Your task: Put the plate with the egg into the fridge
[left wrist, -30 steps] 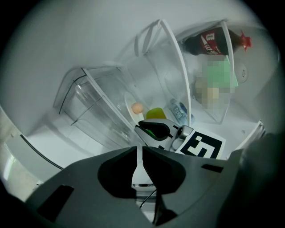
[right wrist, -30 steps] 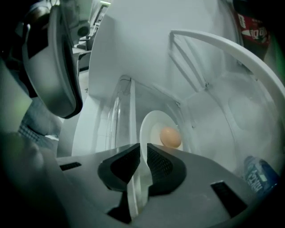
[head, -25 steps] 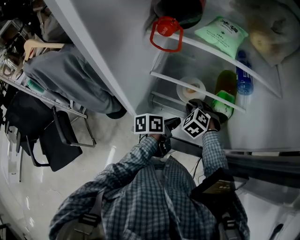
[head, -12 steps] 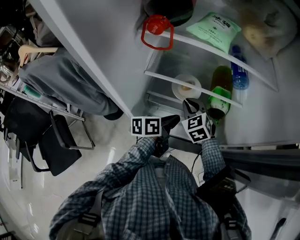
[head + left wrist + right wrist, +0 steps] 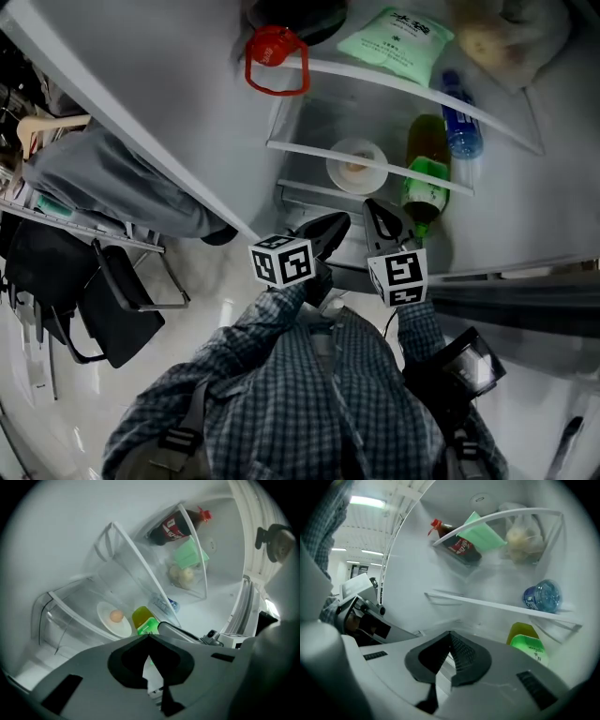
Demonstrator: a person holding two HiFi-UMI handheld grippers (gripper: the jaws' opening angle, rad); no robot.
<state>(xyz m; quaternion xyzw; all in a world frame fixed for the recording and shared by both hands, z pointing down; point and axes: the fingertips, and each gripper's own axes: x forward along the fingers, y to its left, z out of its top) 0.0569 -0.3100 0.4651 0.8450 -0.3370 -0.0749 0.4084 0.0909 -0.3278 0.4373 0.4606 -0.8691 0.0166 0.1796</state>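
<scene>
Now left claw (image 5: 149, 637) clenched empty, right claw (image 5: 450, 634) just clenched empty, plate (image 5: 108, 626) and egg (image 5: 116, 616) inside fridge (image 5: 61, 536).

Your head view is dim, grey, fisheye-bent at the edges; faint glare streaks the floor (image 5: 220, 314). Both gripper views have black vignette corners, soft foreground. Fridge interior (image 5: 70, 536) reads bright white; ceiling lights (image 5: 368, 501) flare.

- Plate (image 5: 338, 158) with egg (image 5: 355, 168): upper centre, on fridge shelf (image 5: 305, 149).
- Green bottle (image 5: 424, 190): just right of plate.
- Left hand-held gripper (image 5: 338, 222), right hand-held gripper (image 5: 372, 205): centre, below plate, clear of it; right jaws just closed, empty.
- Chair (image 5: 117, 305): lower left.
</scene>
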